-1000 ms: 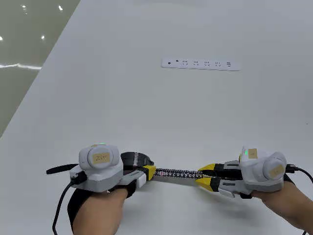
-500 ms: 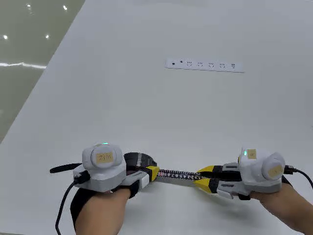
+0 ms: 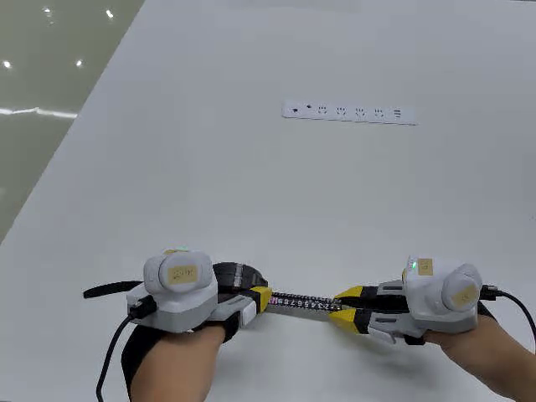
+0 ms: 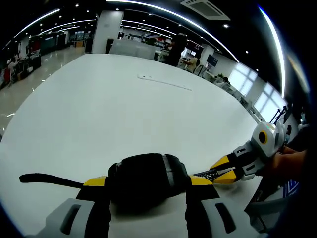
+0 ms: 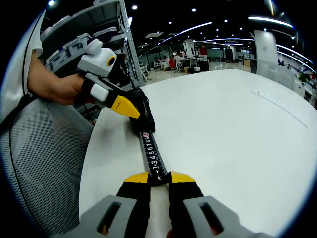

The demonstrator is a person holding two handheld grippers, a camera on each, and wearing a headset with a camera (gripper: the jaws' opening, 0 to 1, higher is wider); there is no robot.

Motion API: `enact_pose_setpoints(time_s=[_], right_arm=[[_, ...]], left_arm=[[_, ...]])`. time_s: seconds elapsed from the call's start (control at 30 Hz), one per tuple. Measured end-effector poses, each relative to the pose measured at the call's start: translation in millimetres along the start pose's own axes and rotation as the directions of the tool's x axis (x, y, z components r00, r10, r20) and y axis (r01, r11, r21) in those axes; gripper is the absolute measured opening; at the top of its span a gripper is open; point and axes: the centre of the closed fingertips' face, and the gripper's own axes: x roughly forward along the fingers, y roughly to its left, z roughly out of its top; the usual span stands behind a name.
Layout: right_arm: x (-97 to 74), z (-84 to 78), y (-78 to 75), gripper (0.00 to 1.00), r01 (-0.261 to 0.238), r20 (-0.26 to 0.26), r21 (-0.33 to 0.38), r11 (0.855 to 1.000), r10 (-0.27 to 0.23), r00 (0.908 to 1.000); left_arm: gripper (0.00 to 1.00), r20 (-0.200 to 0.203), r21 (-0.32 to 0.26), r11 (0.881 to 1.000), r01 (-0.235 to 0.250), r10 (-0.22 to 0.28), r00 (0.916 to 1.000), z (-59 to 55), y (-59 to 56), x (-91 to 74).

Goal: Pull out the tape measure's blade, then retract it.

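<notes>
One tape measure [image 4: 143,174] in left gripper [image 4: 148,182]

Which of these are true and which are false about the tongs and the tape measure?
1. The left tongs are shut on the tape measure case. True.
2. The tape measure case is red. False: it is black.
3. The right tongs pinch the blade near its end. True.
4. The blade is pulled all the way back inside the case. False: a stretch of it, with numbers on it, runs from the case across to the right tongs.
5. A white power strip lies on the table, farther away and apart from both tongs. True.
</notes>
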Motion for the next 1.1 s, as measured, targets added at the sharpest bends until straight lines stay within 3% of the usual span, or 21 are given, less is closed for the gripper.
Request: enact_pose_setpoints(time_s=[1.1], right_arm=[[1.9, -2.8, 1.0, 0.11, 0.002, -0.006, -0.005, 1.0, -0.002, 1.0]], left_arm=[[0.6, 0.018, 0.025, 0.999, -0.034, 0.033, 0.9993, 0.4, -0.3, 1.3]])
